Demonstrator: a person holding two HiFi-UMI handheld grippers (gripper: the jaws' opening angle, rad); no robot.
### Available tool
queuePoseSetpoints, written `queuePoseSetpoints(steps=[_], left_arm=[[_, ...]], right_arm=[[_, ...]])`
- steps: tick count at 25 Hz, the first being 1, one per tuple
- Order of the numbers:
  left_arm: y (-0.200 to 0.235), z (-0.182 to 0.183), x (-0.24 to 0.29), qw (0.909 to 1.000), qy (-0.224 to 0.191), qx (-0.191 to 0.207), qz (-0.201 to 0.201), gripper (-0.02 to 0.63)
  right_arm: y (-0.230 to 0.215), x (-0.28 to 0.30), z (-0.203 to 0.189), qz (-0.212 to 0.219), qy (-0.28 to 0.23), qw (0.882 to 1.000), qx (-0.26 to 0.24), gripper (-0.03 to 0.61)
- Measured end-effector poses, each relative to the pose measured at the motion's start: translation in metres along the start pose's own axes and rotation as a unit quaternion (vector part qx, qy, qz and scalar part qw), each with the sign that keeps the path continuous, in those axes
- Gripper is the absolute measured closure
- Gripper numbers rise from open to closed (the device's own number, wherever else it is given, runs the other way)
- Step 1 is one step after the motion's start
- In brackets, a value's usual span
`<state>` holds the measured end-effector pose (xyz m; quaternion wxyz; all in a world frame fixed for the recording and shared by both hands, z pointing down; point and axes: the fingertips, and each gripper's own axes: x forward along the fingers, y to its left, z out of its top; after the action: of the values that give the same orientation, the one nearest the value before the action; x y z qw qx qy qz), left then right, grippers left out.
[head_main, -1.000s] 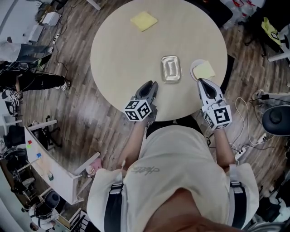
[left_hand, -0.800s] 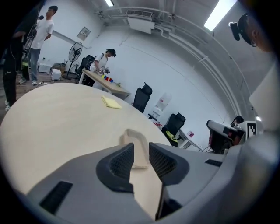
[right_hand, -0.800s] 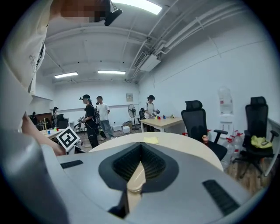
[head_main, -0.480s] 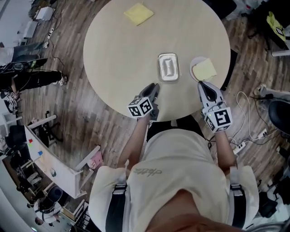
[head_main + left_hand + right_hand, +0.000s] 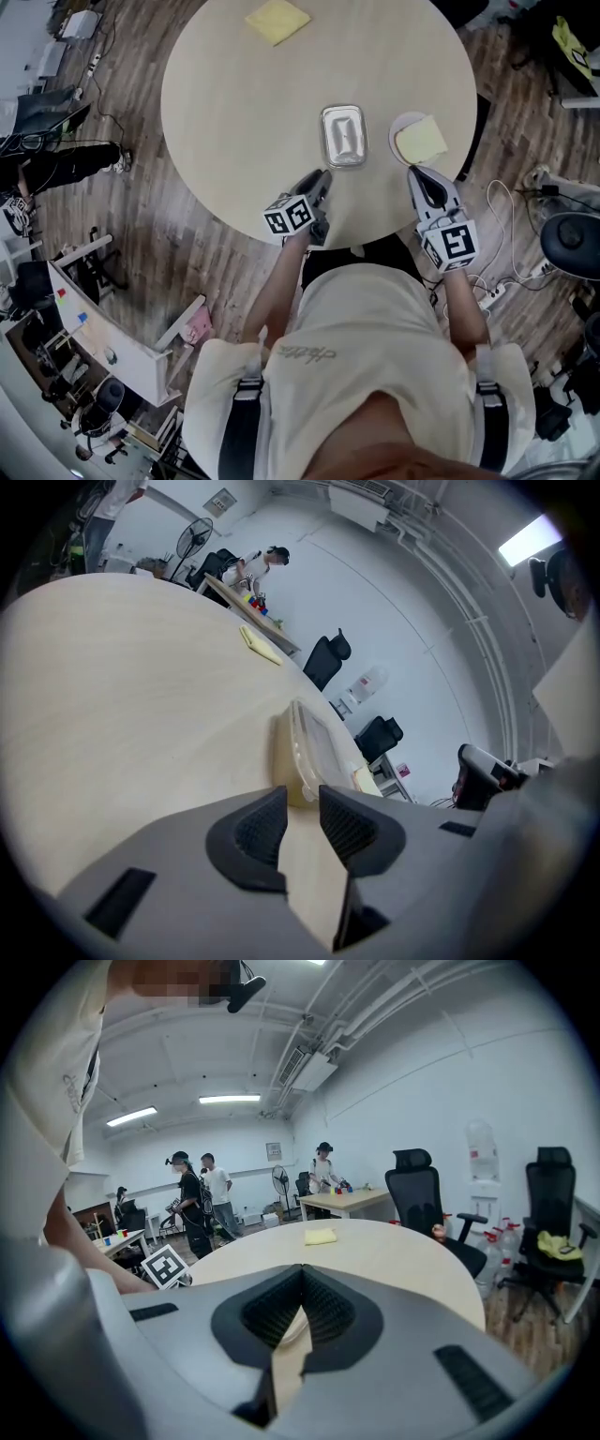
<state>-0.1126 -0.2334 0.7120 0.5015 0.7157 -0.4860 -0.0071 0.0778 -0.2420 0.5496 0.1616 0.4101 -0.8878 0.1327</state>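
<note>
At the table's (image 5: 234, 103) near edge, the left gripper (image 5: 320, 178), narrowly open and empty, faces the metal tin (image 5: 343, 135). The right gripper (image 5: 419, 174), closed on nothing, sits by the plate (image 5: 401, 127).

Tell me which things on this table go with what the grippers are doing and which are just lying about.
In hand: left gripper, open, by the metal tin; right gripper, shut, by the white plate carrying a yellow cloth.
Lying about: second yellow cloth near the table's far edge; office chairs beyond.

plate (image 5: 292, 1327) mostly hidden behind the right gripper (image 5: 302, 1277)
</note>
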Motion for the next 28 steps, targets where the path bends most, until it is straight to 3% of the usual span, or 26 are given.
queuePoseSetpoints(steps=[8, 13, 28], left_arm=[[0.002, -0.008, 0.008, 0.9996, 0.014, -0.017, -0.015, 0.496], [-0.004, -0.007, 0.011, 0.9993, 0.014, -0.022, -0.026, 0.532], [-0.005, 0.000, 0.008, 0.9973, -0.005, -0.058, -0.043, 0.589]], right_arm=[[0.003, -0.001, -0.008, -0.004, 0.018, 1.000, -0.018, 0.572], [0.004, -0.004, -0.015, -0.009, 0.032, 0.999, -0.037, 0.571], [0.013, -0.008, -0.038, -0.013, 0.054, 0.998, -0.025, 0.571]])
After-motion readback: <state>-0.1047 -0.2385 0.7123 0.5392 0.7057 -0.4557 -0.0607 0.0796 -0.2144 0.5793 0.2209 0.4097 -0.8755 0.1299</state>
